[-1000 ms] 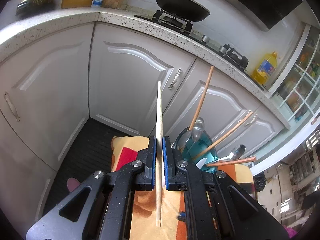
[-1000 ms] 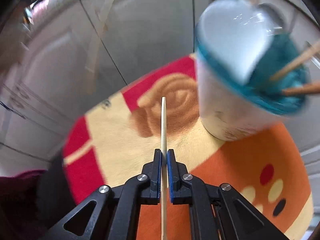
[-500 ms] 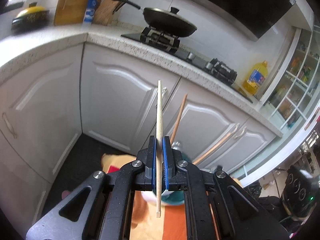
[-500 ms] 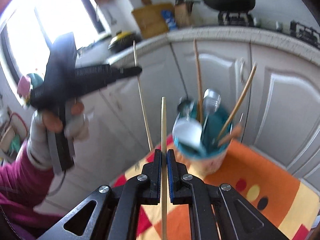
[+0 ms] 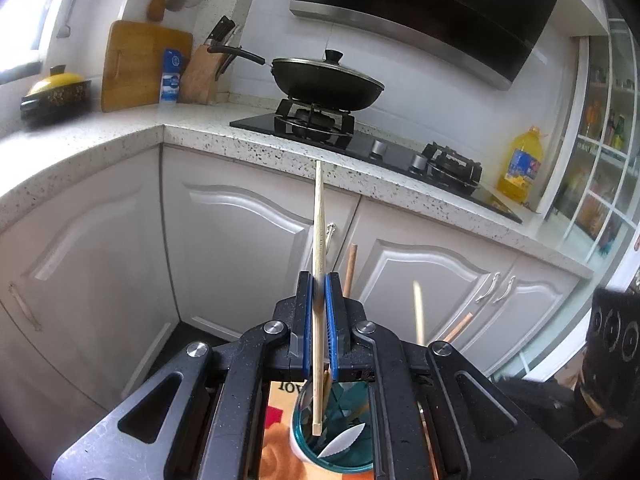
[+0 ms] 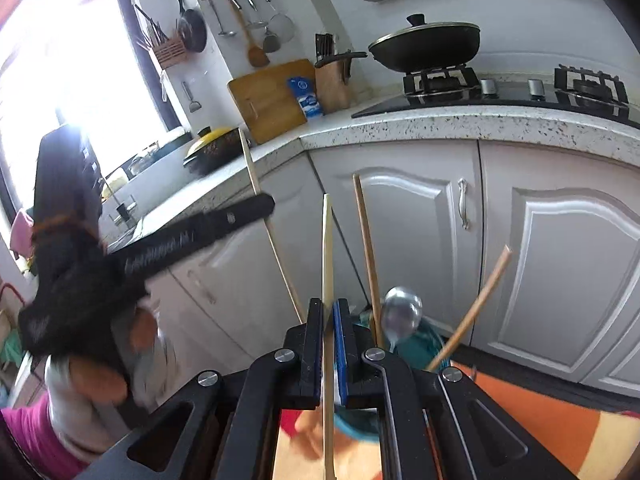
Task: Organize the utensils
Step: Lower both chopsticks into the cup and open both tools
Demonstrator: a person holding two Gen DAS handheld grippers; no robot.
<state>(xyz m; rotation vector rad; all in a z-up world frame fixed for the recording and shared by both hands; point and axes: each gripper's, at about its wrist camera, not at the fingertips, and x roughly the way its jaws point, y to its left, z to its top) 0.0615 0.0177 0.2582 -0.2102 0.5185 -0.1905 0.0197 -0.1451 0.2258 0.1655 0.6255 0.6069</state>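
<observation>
Above cup point(image 5: 298, 436) rim; chopstick point(image 5: 318, 300) hangs.

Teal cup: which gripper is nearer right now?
Left. The left gripper hangs right over the teal cup, its chopstick tip at the cup's mouth. The right gripper also holds a chopstick, just short of the cup.
</observation>
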